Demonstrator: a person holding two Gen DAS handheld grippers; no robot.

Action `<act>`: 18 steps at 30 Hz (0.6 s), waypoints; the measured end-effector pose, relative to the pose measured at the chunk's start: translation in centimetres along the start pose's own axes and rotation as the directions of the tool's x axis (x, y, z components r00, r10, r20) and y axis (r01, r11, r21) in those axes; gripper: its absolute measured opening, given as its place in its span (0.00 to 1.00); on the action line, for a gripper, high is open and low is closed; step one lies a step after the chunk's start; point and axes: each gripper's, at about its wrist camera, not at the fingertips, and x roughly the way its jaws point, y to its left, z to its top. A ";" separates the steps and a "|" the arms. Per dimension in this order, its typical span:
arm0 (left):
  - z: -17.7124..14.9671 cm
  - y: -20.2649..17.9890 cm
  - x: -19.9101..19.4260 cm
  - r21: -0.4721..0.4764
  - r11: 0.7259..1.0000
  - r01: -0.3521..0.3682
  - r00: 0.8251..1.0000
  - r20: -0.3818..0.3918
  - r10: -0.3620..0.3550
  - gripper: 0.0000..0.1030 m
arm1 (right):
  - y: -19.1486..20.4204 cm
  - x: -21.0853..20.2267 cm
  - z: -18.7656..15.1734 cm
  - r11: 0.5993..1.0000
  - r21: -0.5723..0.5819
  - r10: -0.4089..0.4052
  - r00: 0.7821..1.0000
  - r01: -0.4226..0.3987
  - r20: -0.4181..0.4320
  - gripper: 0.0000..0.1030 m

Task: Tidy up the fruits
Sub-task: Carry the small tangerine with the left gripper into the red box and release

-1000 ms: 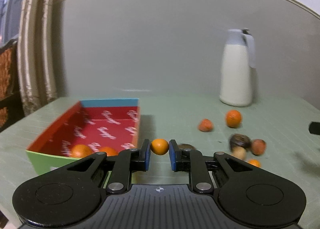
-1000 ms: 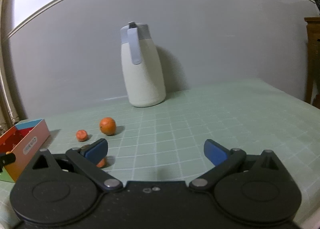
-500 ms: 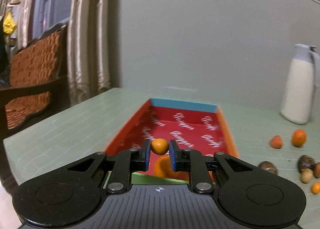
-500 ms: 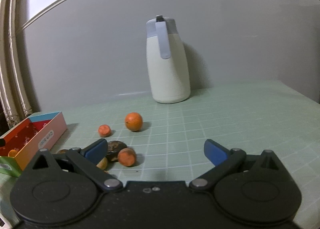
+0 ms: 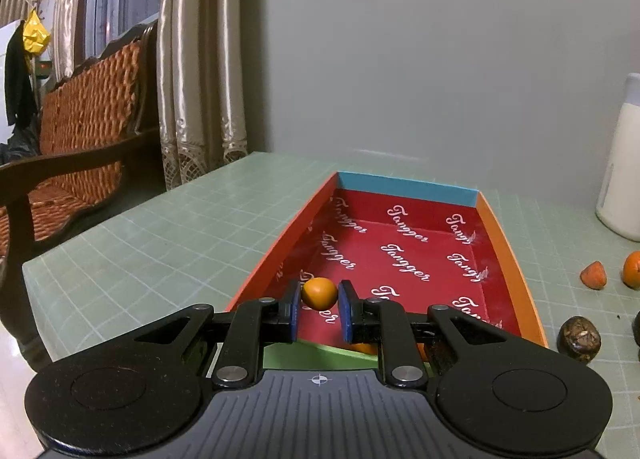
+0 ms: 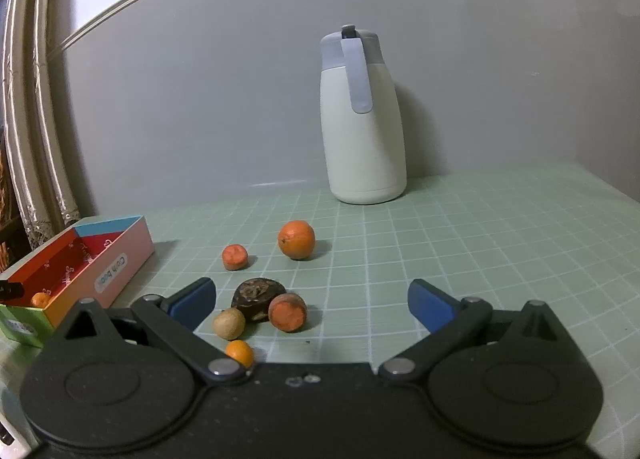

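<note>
My left gripper (image 5: 319, 301) is shut on a small orange fruit (image 5: 319, 293) and holds it above the near end of the red-lined cardboard box (image 5: 408, 255). Another orange fruit (image 5: 362, 347) lies in the box under my fingers. My right gripper (image 6: 312, 301) is open and empty above a cluster of fruits: a dark brown one (image 6: 256, 297), a cut orange-red one (image 6: 287, 311), a tan one (image 6: 228, 323) and a small orange one (image 6: 239, 352). A larger orange (image 6: 296, 239) and a cut piece (image 6: 235, 257) lie farther back. The box (image 6: 100, 259) stands at the left.
A white thermos jug (image 6: 362, 119) stands against the grey wall at the back. The table has a green grid mat (image 6: 480, 251). A wicker bench (image 5: 72, 163) and curtains (image 5: 192, 59) stand beyond the table's left edge.
My left gripper carried the small orange leftward from beside the box to over its inside. My right gripper swung left, bringing the fruit cluster between its open fingers.
</note>
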 end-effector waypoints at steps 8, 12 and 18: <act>-0.1 0.1 0.0 -0.018 1.000 -0.011 1.000 -0.005 0.011 0.20 | -0.6 -0.3 0.0 1.000 0.012 -0.005 1.000 0.005 0.001 1.00; -0.1 0.3 -0.1 -0.032 0.999 -0.009 1.000 -0.003 0.009 0.20 | -0.6 -0.3 0.0 1.000 0.012 -0.003 1.000 0.003 0.000 1.00; -0.1 -0.2 -1.1 -0.020 1.000 0.002 0.999 0.043 -0.001 0.80 | -0.4 -0.3 0.0 1.000 0.004 0.011 1.000 -0.011 0.002 1.00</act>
